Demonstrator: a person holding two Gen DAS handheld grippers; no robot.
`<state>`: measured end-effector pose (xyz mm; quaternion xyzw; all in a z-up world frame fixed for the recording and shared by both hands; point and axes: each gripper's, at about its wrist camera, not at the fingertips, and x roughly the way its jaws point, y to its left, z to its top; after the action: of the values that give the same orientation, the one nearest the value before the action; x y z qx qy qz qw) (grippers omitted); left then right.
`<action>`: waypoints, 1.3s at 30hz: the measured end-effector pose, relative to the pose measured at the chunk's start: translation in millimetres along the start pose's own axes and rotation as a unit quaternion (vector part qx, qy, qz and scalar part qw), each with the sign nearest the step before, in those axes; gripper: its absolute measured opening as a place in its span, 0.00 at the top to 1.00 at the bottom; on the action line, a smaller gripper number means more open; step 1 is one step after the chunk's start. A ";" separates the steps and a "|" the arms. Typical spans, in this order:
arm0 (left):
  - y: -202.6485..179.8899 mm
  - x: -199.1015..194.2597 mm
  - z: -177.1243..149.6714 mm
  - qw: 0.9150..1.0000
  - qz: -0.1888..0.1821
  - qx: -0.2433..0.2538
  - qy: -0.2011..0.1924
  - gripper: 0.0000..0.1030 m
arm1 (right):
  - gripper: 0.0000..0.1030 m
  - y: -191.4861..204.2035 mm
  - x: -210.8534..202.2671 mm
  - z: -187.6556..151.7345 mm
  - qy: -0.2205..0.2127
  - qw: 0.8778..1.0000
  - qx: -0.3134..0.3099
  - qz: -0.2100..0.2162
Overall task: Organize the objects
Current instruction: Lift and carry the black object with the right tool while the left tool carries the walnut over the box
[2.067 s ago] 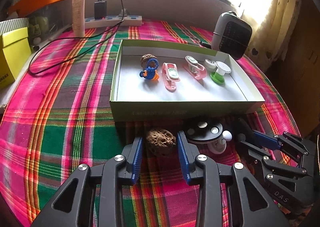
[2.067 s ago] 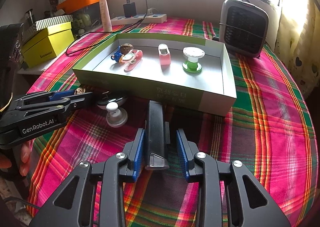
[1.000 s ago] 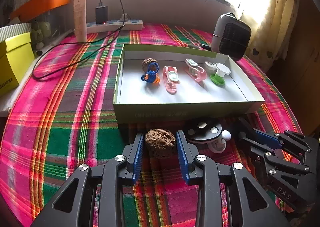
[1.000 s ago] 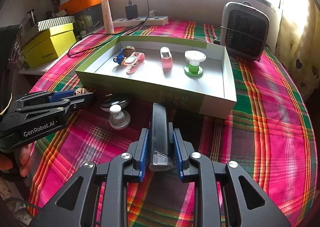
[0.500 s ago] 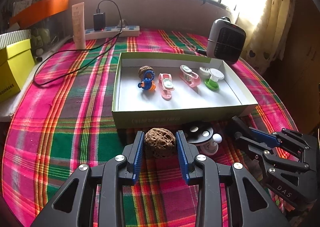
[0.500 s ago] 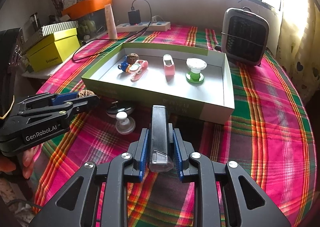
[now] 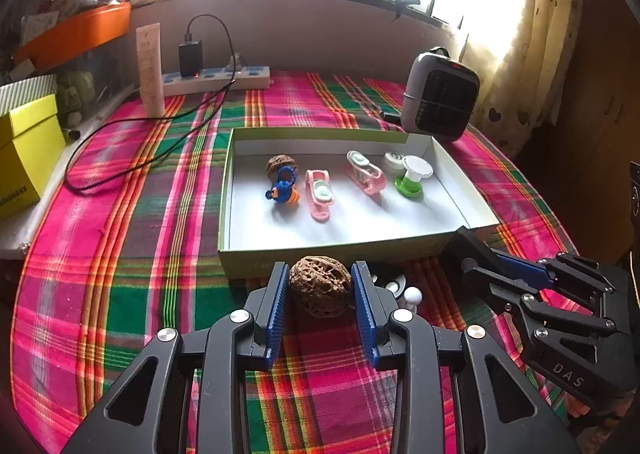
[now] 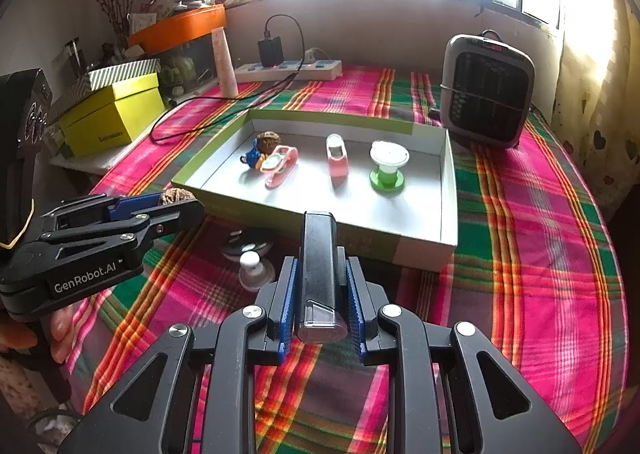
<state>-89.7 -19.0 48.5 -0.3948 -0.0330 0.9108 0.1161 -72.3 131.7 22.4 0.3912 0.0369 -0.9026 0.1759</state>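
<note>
1. My left tongs are clamped on a wrinkled walnut, pinched across its widest part between the blue pads; it rides clear above the plaid worktop, just short of the tray's near wall.
2. My right tongs are closed on a slim black bar-shaped device, held lengthwise so that it points toward the tray. The grip sits near its clear-capped end, probably to keep it from swinging.
3. The tray already holds a row: another walnut, a blue-and-orange toy, two pink clips, a green-and-white spool. The open floor in front looks like the drop zone.
4. A dark round disc and a white knobbed piece lie on the cloth between the tongs, not yet collected.
5. Risk, as I judge it: both tongs converge on the tray's near edge and could crowd each other.
</note>
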 end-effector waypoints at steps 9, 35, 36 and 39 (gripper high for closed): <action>-4.1 0.2 7.5 1.000 -0.006 0.004 -0.001 0.71 | 0.76 -3.3 -0.9 7.8 -0.006 1.000 0.000 0.003; 15.5 33.9 37.8 1.000 0.001 -0.026 0.009 0.71 | 0.76 -11.8 34.8 56.2 0.005 1.000 -0.009 0.024; 16.1 35.5 38.4 1.000 0.001 -0.027 0.009 0.71 | 0.76 -11.9 37.6 58.7 0.006 1.000 -0.009 0.024; 18.9 41.3 40.6 0.999 0.002 -0.032 0.012 0.71 | 0.76 -11.8 45.8 64.1 0.011 0.999 -0.009 0.029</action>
<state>-150.0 -26.2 44.0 -0.4094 -0.0602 0.9047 0.1016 -149.8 116.4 32.8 0.4001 0.0355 -0.8926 0.2046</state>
